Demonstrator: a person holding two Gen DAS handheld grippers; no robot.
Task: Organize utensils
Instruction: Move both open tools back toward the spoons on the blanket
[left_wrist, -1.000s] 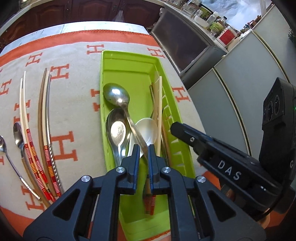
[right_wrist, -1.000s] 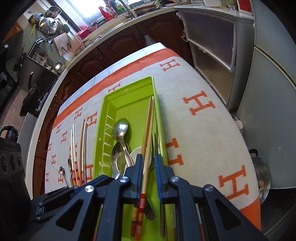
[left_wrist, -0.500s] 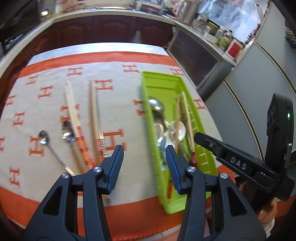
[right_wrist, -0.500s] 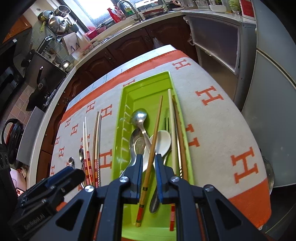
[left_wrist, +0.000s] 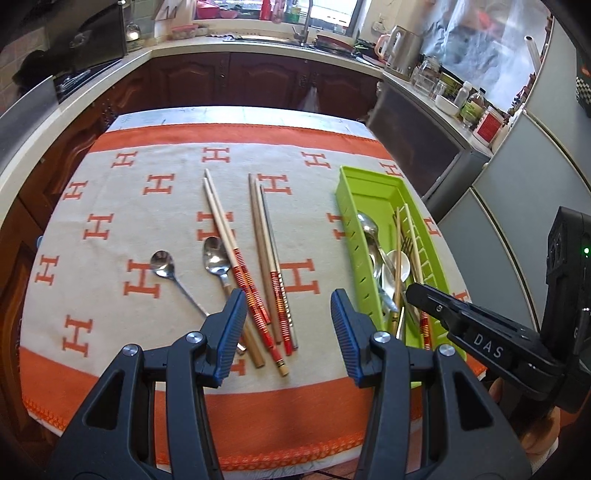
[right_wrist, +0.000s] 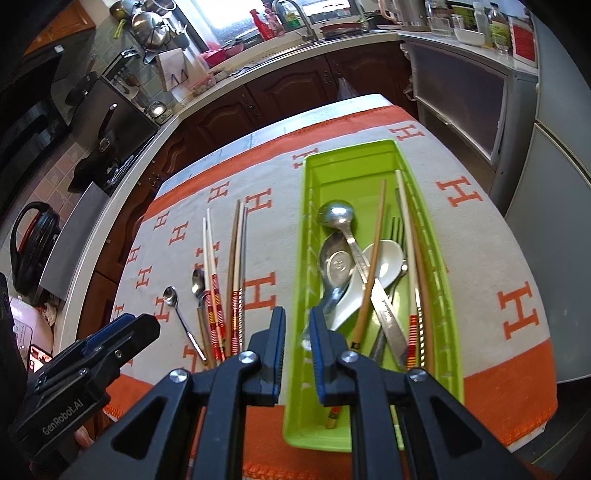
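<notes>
A green tray (right_wrist: 306, 221) on the right of the cloth holds metal spoons (right_wrist: 336, 214), a white spoon (right_wrist: 388, 258), a fork (right_wrist: 395, 229), a knife (right_wrist: 388, 321) and chopsticks (right_wrist: 376, 229). Several chopsticks (left_wrist: 266, 240) and two metal spoons (left_wrist: 162, 262) lie loose on the cloth, left of the tray (left_wrist: 347, 184). My left gripper (left_wrist: 288, 299) hovers open and empty over the red-banded ends of the loose chopsticks. My right gripper (right_wrist: 297, 317) hangs over the tray's near left wall. Its jaws stand a narrow gap apart with nothing between them.
An orange-and-beige cloth (left_wrist: 110, 221) covers the table; its near edge runs just below the grippers. Dark cabinets and a cluttered counter (left_wrist: 258, 40) stand behind. Grey appliance fronts (right_wrist: 554, 166) close in on the right, beside the tray.
My left gripper has opened wide and swung back and left, from over the tray to over the loose chopsticks. My right gripper has drawn back and up, so more of the tray shows.
</notes>
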